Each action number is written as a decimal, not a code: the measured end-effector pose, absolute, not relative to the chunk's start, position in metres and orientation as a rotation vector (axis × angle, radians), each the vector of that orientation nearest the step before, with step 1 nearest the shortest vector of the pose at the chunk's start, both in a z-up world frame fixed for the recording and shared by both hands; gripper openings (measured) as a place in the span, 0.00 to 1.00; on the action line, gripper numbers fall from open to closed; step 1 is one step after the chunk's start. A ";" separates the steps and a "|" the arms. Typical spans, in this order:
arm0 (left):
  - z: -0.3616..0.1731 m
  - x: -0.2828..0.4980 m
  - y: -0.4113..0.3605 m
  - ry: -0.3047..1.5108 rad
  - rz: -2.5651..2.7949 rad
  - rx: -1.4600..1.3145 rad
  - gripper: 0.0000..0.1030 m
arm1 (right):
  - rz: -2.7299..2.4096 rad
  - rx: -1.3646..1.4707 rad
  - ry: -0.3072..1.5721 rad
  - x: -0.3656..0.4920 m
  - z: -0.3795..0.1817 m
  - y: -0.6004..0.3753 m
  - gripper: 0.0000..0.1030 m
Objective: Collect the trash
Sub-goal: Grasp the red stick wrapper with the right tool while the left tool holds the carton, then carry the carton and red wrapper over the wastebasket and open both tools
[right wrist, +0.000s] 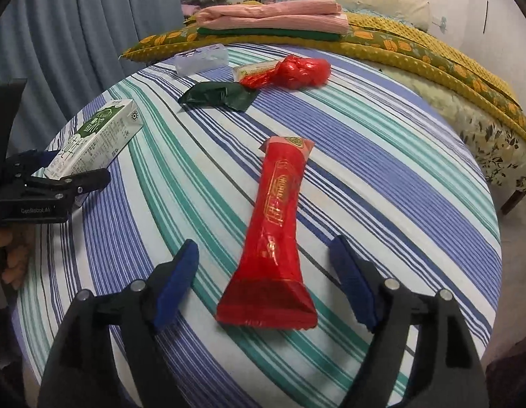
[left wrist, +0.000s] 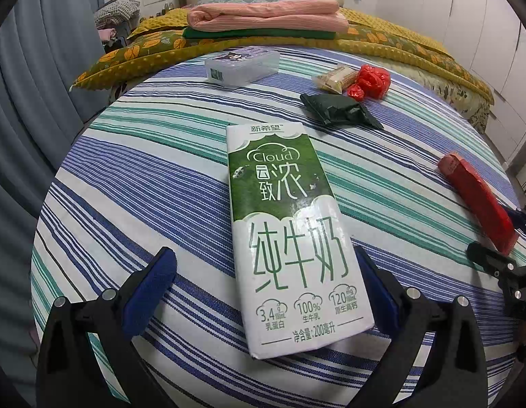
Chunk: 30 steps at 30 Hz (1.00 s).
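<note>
Left gripper (left wrist: 266, 272) spread wide, blue pads on either side of one milk carton (left wrist: 293, 234); right-hand pad close against the carton's edge, contact unclear, left-hand pad well apart from it. Carton lying flat on the striped sheet (left wrist: 160, 176), its near end between the fingers, the rest stretching straight ahead.

Right gripper (right wrist: 264, 265) likewise spread wide, straddling one long red wrapper (right wrist: 278, 238) without touching it; crimped near end lying between the pads, far end pointing ahead.

Counted beyond the left gripper: one dark green wrapper (left wrist: 337, 110) ahead and slightly right, one crumpled red plastic bag (left wrist: 373, 80) past that, one small pale snack packet (left wrist: 336, 78) just beside the bag, one clear lidded plastic box (left wrist: 242, 64) furthest ahead. Same red wrapper off to the right, near the edge of view.

From the right gripper: green wrapper ahead and left, red bag further ahead, milk carton far left with the left gripper around its near end.

Behind everything: one stack of folded pink and green cloth (left wrist: 266, 20) on a yellow quilt (left wrist: 399, 39).
</note>
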<state>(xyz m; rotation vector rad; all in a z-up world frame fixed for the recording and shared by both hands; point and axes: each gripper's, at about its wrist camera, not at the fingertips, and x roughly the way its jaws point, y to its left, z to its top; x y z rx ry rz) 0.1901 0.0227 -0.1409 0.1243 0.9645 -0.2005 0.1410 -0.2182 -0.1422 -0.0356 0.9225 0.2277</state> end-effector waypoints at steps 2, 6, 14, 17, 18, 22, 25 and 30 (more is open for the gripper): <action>-0.141 0.190 0.023 0.965 -0.200 0.124 0.96 | 0.230 -0.034 0.923 0.141 -0.142 -0.218 0.77; -0.140 0.190 0.024 0.967 -0.216 0.123 0.96 | 0.248 -0.038 0.935 0.141 -0.142 -0.219 0.77; -0.125 0.188 0.040 1.012 -0.359 0.102 0.96 | 0.322 0.010 1.045 0.156 -0.108 -0.234 0.69; -0.119 0.196 0.032 1.008 -0.357 0.120 0.95 | 0.338 0.011 1.126 0.176 -0.109 -0.226 0.61; -0.118 0.199 0.029 1.010 -0.357 0.129 0.95 | 0.325 -0.003 1.146 0.184 -0.111 -0.224 0.57; -0.121 0.208 0.015 1.027 -0.315 0.219 0.74 | 0.299 0.007 1.187 0.199 -0.119 -0.226 0.22; -0.121 0.207 0.011 1.022 -0.324 0.244 0.54 | 0.303 0.042 1.170 0.196 -0.115 -0.233 0.14; -0.117 0.199 0.008 0.993 -0.343 0.221 0.51 | 0.314 0.088 1.113 0.182 -0.102 -0.249 0.13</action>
